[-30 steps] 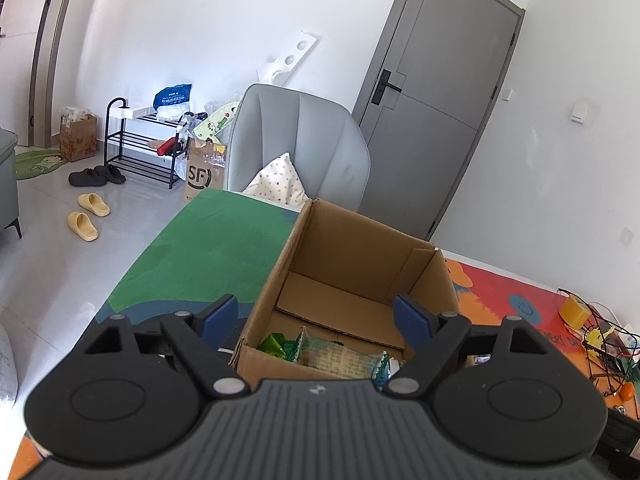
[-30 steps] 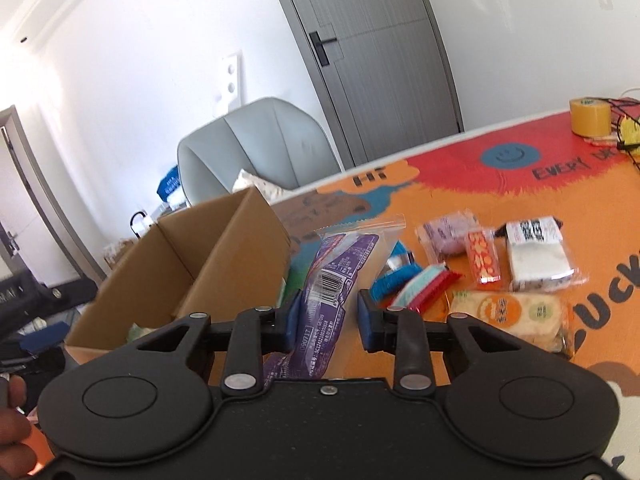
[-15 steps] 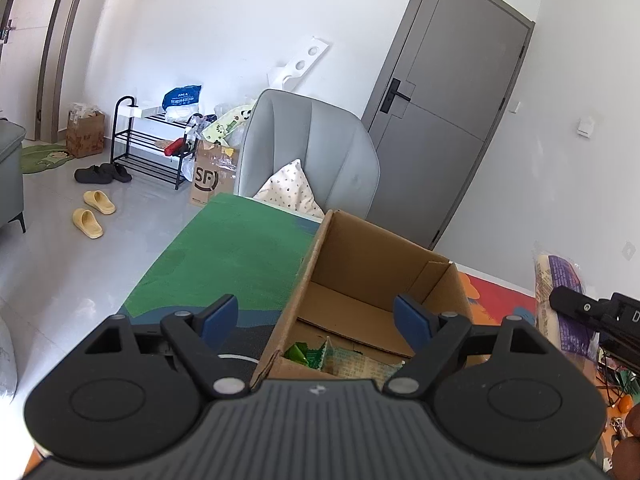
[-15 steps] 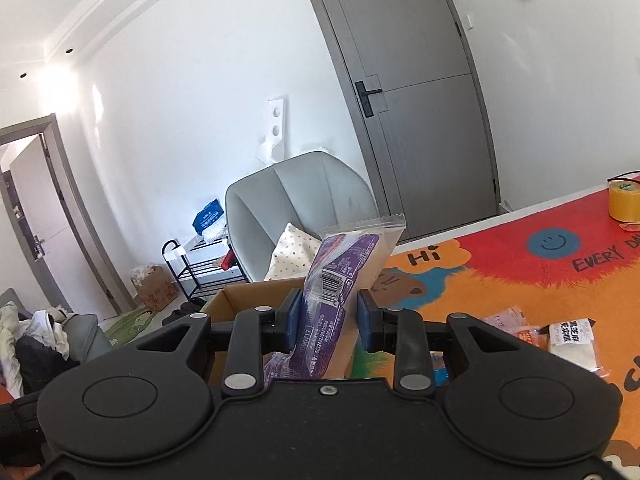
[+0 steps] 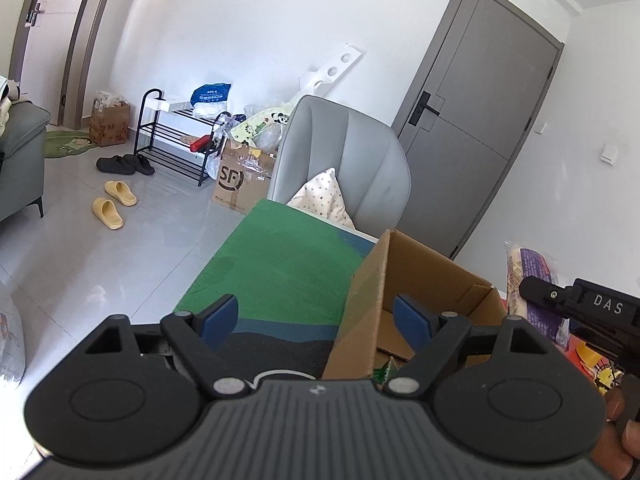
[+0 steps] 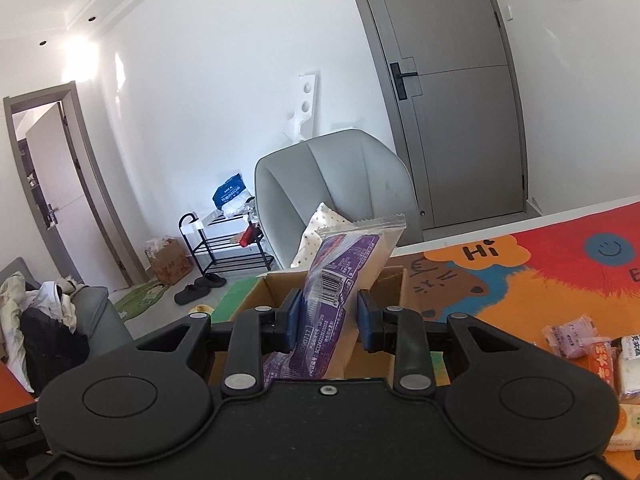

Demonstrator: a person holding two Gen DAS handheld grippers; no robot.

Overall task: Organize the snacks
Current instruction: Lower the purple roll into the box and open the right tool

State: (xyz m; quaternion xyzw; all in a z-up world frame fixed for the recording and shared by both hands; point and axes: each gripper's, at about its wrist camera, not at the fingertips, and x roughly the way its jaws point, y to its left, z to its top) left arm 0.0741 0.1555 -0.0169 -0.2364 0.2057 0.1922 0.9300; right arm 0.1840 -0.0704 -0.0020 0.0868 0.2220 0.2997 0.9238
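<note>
A long purple-and-white snack packet in clear plastic wrap (image 6: 340, 280) stands nearly upright between the two blue pads of the right claw (image 6: 328, 318), which is clamped on its lower half; its crimped top edge rises above the pads and leans a little to the right. Just beyond and below the right claw sits an open brown cardboard box (image 6: 276, 284), so the packet is held over the near part of the box's opening. In the left wrist view the same packet (image 5: 528, 280) appears off to the right of the left claw (image 5: 316, 320), beyond the box's (image 5: 368, 280) far wall. The left claw stands wide apart with nothing between its blue pads, and the box's near corner falls in the gap between them. Green wrappers (image 5: 382, 372) show low inside the box, just under the left claw's right pad. To the right of the right claw, several small wrapped snacks (image 6: 592, 352) lie on the colourful printed cover of the desk (image 6: 540, 272). Beyond both claws a grey padded chair (image 6: 340, 184) holds a spotted cream cushion (image 5: 324, 196), with a grey door (image 6: 452, 92) behind it.
</note>
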